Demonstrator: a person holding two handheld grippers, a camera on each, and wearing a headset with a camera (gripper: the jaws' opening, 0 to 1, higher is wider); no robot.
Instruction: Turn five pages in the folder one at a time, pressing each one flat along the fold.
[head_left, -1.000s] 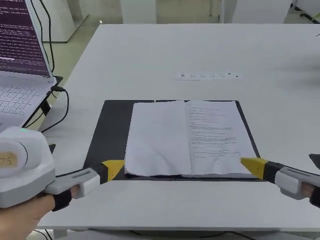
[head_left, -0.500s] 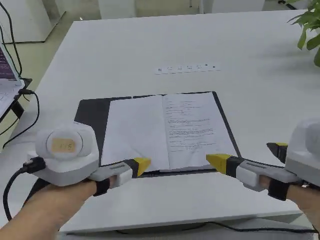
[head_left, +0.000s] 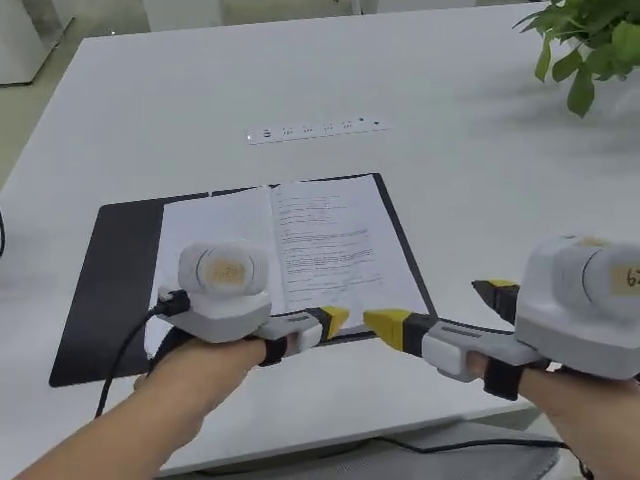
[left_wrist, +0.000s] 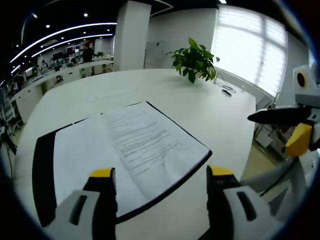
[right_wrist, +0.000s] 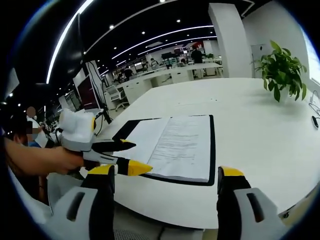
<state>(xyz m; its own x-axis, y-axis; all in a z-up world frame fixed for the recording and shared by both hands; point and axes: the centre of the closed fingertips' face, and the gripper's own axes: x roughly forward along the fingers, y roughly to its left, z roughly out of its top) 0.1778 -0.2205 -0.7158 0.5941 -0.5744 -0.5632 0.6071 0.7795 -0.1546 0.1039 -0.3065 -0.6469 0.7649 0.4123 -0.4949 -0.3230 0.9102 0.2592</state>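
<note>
The black folder (head_left: 108, 285) lies open on the white table, with a blank left page (head_left: 215, 240) and a printed right page (head_left: 325, 245) lying flat. My left gripper (head_left: 325, 322) hovers open at the folder's front edge, below the right page; its own view shows the folder (left_wrist: 135, 145) between the wide-spread jaws (left_wrist: 161, 172). My right gripper (head_left: 442, 306) is open just off the folder's front right corner, its yellow tip close to the left one. In the right gripper view the folder (right_wrist: 175, 145) lies ahead of the open right gripper (right_wrist: 166, 171), with the left gripper (right_wrist: 117, 152) at the left.
A flush socket strip (head_left: 318, 128) sits beyond the folder. A potted plant (head_left: 585, 40) stands at the far right. A cable (head_left: 120, 350) trails from the left gripper. The table's front edge (head_left: 330, 440) runs just below both hands.
The head camera has swung right, so the laptop has left the picture. My left gripper has moved right along the folder's front edge, from the left corner towards the right page. The pages lie as before.
</note>
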